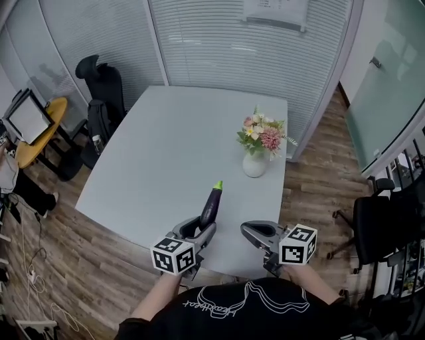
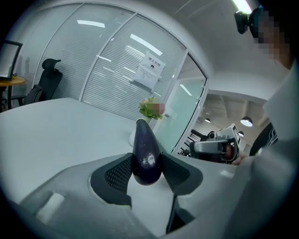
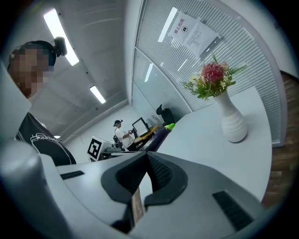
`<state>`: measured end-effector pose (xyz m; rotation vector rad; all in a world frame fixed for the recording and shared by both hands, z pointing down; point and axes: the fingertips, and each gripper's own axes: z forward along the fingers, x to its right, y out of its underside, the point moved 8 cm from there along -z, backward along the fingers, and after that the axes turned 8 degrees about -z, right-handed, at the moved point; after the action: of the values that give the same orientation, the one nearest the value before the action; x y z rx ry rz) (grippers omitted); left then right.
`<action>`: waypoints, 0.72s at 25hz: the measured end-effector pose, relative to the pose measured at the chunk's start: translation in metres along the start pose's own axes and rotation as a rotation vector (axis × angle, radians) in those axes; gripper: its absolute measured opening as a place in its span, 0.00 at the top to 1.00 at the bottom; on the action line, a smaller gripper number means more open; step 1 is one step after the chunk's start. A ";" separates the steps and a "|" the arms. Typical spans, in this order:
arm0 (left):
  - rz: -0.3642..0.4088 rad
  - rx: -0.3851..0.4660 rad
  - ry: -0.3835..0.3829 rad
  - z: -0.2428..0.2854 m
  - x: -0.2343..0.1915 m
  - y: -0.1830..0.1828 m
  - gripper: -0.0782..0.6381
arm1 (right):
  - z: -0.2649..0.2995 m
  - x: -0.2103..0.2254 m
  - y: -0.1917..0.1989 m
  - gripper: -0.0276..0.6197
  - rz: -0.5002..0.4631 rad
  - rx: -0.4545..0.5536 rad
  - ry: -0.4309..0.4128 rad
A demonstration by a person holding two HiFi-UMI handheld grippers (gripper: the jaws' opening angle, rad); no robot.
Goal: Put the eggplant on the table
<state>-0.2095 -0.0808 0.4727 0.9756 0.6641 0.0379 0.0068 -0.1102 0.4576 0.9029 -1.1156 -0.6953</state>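
You are in an office meeting room. A large pale grey table fills the middle, with you at its 6 o'clock edge. Glass partition walls hung with slatted blinds run from 10 to 1 o'clock, and a printed notice is stuck on at 12. A black swivel chair stands at 10 o'clock and a second black chair at 4. At 9 o'clock a small yellow side table carries a monitor. The floor is wood plank. The right gripper view shows a person at a screen further off.
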 end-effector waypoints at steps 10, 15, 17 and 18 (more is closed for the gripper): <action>0.051 -0.078 -0.084 0.048 -0.040 0.013 0.60 | -0.004 0.026 0.010 0.94 0.027 0.005 0.081; 0.073 -0.119 -0.091 0.067 -0.055 0.023 0.60 | -0.010 0.037 0.013 0.94 0.043 0.006 0.111; 0.084 -0.133 -0.096 0.074 -0.060 0.026 0.60 | -0.012 0.042 0.013 0.94 0.050 0.007 0.122; 0.086 -0.139 -0.098 0.078 -0.063 0.027 0.60 | -0.013 0.044 0.013 0.94 0.052 0.007 0.127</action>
<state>-0.2114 -0.1434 0.5553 0.8656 0.5219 0.1103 0.0325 -0.1377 0.4866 0.9087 -1.0254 -0.5833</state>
